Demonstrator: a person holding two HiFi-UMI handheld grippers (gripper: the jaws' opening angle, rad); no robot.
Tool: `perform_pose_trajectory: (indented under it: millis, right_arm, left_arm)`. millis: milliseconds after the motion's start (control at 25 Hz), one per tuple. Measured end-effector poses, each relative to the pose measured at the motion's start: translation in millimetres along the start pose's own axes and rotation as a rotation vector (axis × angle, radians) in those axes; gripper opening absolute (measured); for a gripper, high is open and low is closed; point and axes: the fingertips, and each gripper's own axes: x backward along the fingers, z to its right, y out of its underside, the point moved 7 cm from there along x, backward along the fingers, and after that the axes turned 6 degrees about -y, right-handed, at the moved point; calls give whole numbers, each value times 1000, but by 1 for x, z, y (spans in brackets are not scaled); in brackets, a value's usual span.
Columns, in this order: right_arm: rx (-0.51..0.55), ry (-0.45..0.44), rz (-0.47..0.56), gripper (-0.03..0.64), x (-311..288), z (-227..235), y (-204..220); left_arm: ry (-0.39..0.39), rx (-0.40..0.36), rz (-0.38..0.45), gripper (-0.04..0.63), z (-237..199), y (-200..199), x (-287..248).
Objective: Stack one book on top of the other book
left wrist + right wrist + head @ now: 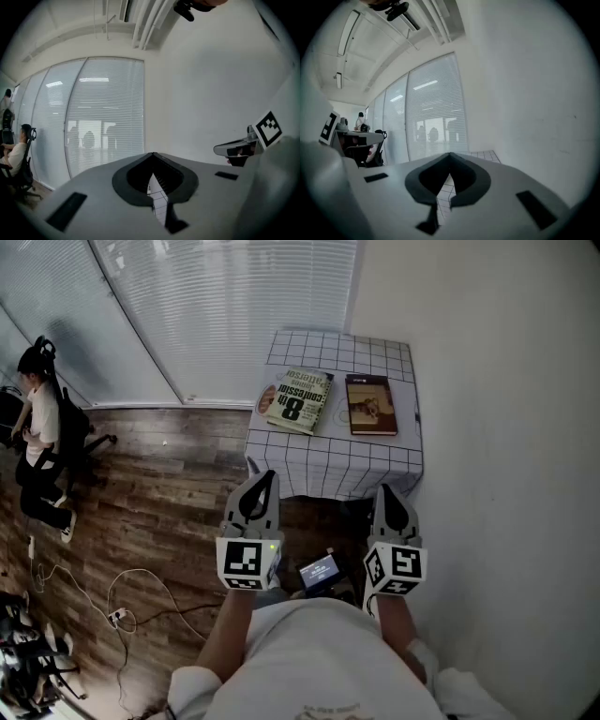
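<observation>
Two books lie side by side on a small table with a white checked cloth (375, 468). The left one is a green book (300, 400) with a large "8" on its cover. To its right sits a brown book (371, 405). My left gripper (265, 478) and right gripper (389, 493) hover in front of the table's near edge, well short of the books. Both are shut with nothing between their jaws. In the left gripper view (153, 161) and the right gripper view (450, 161) only a sliver of checked cloth shows through the closed jaws.
A white wall (506, 427) runs along the table's right side. Window blinds (225, 306) stand behind it. A person (37, 437) sits on an office chair at the far left. Cables (122, 606) lie on the wooden floor.
</observation>
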Motion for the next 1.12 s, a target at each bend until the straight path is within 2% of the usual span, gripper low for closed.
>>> perform_pose_trajectory:
  millis: [520,1120]
  right_arm:
    - [-5,-12,-4,8,4,19,6]
    - [-7,-30,-29,8,0,36,7]
  left_arm:
    - [6,-33,-10,9,22,4,-5]
    - [19,-11,-27,9,38,8,-12]
